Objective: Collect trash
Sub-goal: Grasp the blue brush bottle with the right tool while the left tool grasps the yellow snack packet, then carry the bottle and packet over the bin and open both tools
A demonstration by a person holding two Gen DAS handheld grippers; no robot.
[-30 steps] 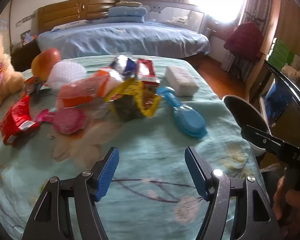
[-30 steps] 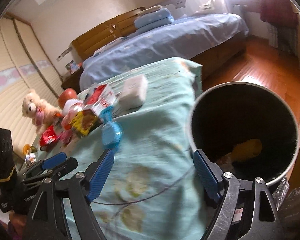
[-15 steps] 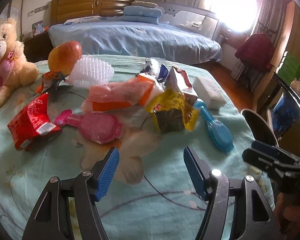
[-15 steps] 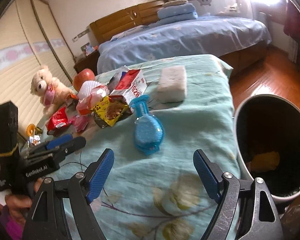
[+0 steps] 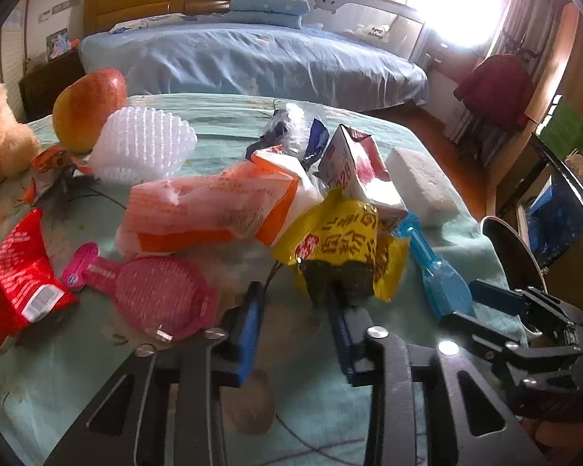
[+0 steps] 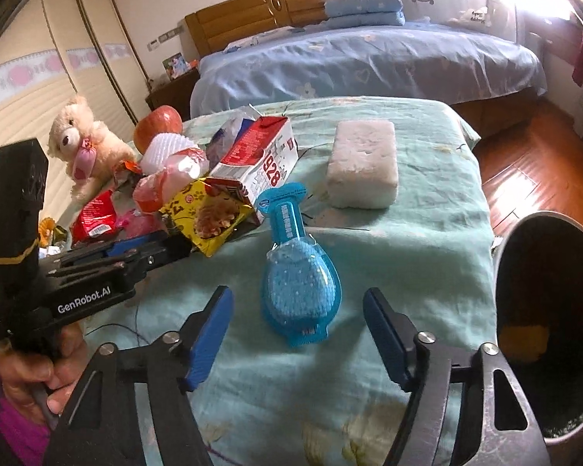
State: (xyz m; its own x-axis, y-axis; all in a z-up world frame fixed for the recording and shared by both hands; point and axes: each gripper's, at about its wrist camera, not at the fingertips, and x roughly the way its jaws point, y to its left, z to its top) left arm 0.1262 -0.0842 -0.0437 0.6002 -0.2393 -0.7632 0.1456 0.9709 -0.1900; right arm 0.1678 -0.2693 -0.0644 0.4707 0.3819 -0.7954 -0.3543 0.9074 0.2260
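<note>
Yellow foil is what is seen at the tip of the left hand-held gripper (image 5: 295,310): the yellow snack wrapper (image 5: 346,248) lies with its dark lower edge against the right blue pad, while the jaws are closing; whether both pads press on it cannot be told. The pile of trash is spread over a surface covered with a pale green flowered cloth (image 5: 318,396). Behind the wrapper, a red and white carton (image 5: 353,167) is tipped on its side, and an orange and white plastic bag (image 5: 213,206) is laid across the middle. A pink brush (image 5: 151,295) is seen just left of the left gripper, with a red packet (image 5: 15,283) beyond it at the edge. A white foam net (image 5: 144,147) is set in front of an apple (image 5: 89,108).

Over in the right wrist view, the right hand-held gripper (image 6: 295,334) is held over the cloth with its jaws closing too, and the blue brush (image 6: 295,283) is framed between the pads without being touched. A white sponge block (image 6: 363,163) is laid farther back. The black trash bin (image 6: 548,310) is stood at the right, beside the cloth's edge, with something yellow at its bottom. A teddy bear (image 6: 85,143) is propped at the far left.
</note>
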